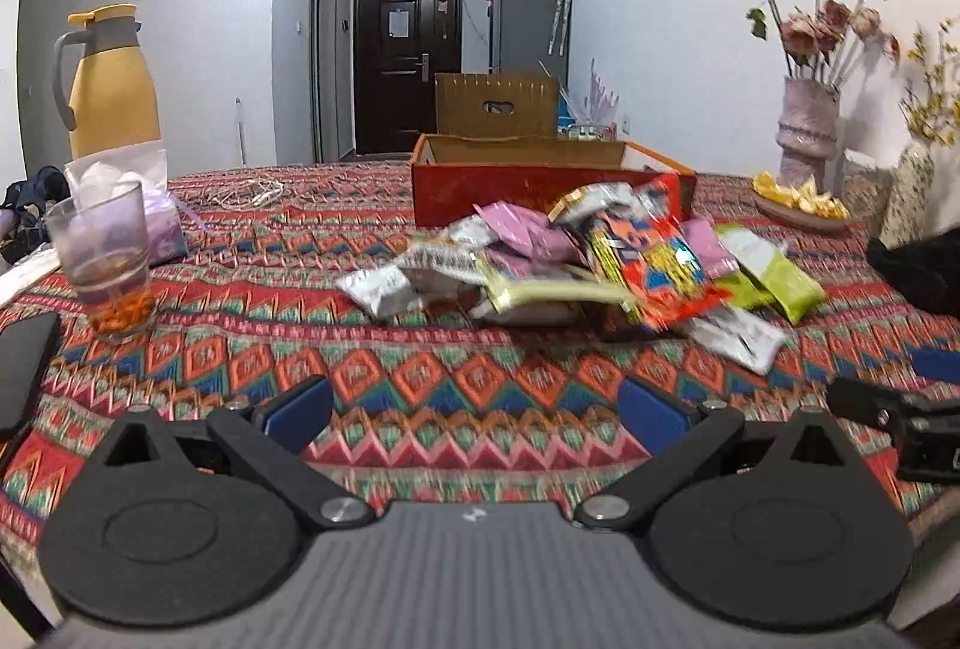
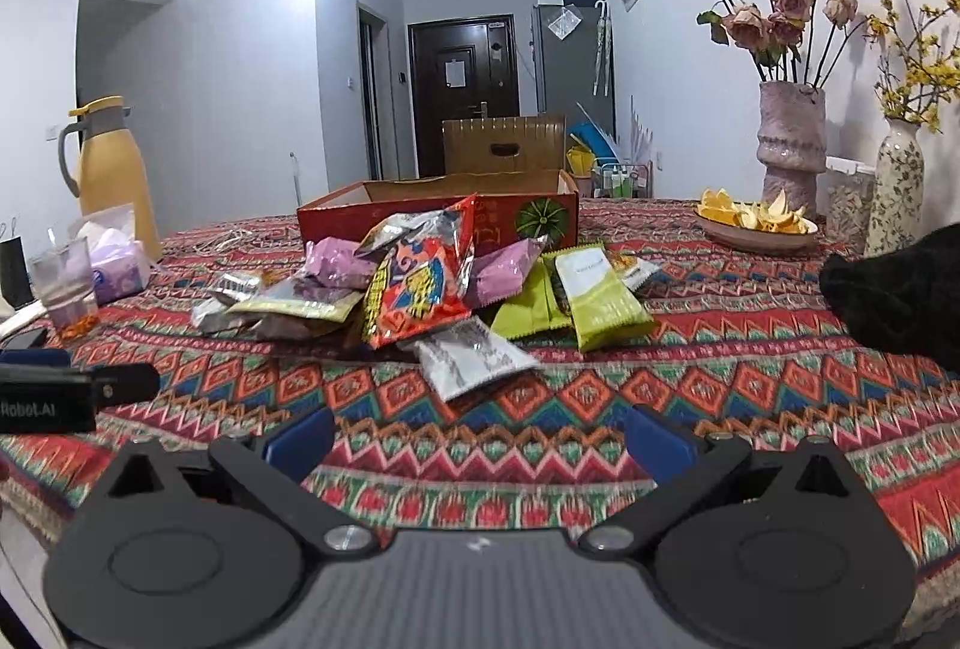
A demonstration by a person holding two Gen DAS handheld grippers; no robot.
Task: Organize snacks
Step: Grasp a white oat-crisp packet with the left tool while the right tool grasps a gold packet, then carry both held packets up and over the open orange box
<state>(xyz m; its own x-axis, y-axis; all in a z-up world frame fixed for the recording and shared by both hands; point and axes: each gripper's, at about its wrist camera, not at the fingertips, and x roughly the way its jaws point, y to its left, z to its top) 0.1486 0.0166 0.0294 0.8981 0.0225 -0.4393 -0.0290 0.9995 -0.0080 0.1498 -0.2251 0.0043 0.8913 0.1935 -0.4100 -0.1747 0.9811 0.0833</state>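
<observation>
A pile of snack packets [image 1: 600, 265] lies on the patterned tablecloth in front of a red open cardboard box [image 1: 540, 181]. The pile [image 2: 420, 289] holds a red-orange packet [image 2: 420, 289], pink, silver and green packets [image 2: 600, 301]. The box also shows in the right wrist view [image 2: 444, 217]. My left gripper [image 1: 474, 415] is open and empty, short of the pile. My right gripper [image 2: 480, 445] is open and empty, just short of a silver packet [image 2: 474, 355]. Each gripper shows at the edge of the other's view.
A yellow thermos jug [image 1: 114, 84], a tissue pack [image 1: 132, 193], a glass of tea [image 1: 108, 265] and a black phone [image 1: 24, 361] stand at the left. Flower vases [image 2: 786, 138] and a dish of orange peel [image 2: 756, 223] stand at the right. A dark object [image 2: 900, 289] lies at the right edge.
</observation>
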